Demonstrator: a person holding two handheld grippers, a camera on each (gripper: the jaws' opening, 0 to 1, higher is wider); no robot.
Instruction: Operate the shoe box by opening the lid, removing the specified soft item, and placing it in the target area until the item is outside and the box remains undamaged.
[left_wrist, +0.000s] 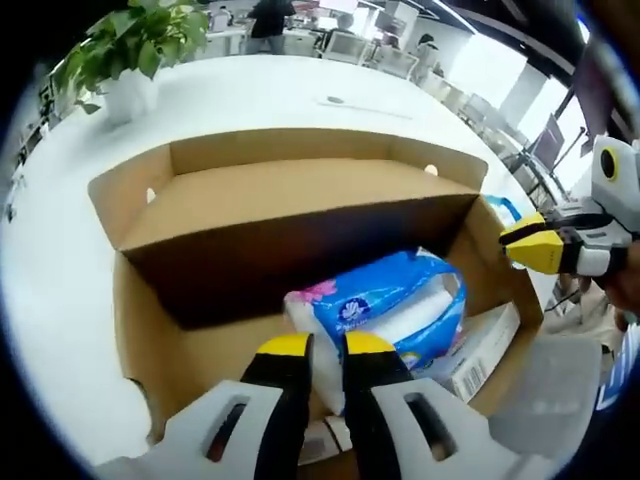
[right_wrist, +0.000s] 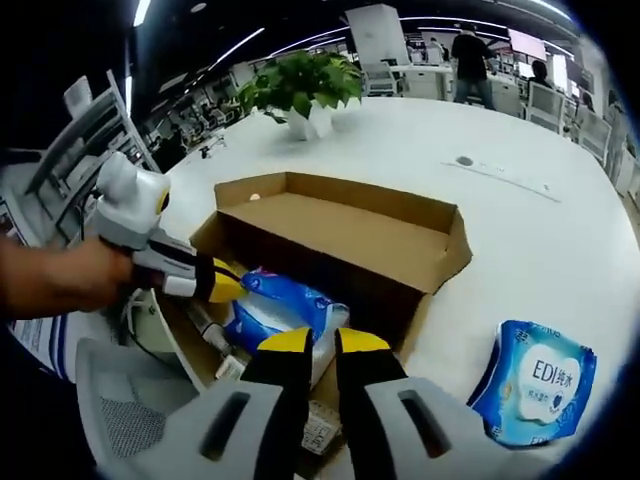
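The open cardboard shoe box (left_wrist: 140, 330) (right_wrist: 440, 255) sits on a white table with its lid standing up at the far side. Inside lies a blue and white tissue pack (left_wrist: 395, 300) (right_wrist: 285, 305). My left gripper (left_wrist: 326, 345) is shut on the pack's white end; in the right gripper view it (right_wrist: 222, 283) reaches in from the left and touches the pack. My right gripper (right_wrist: 323, 342) (left_wrist: 515, 243) hangs shut over the box's end wall, with nothing clearly between its jaws.
A second blue tissue pack (right_wrist: 535, 385) lies on the table beside the box. A small white carton with a barcode (left_wrist: 482, 350) lies in the box. A potted plant (left_wrist: 135, 45) (right_wrist: 300, 85) stands beyond it. A grey chair (right_wrist: 115, 420) is near; a hand (right_wrist: 60, 275) holds the left gripper.
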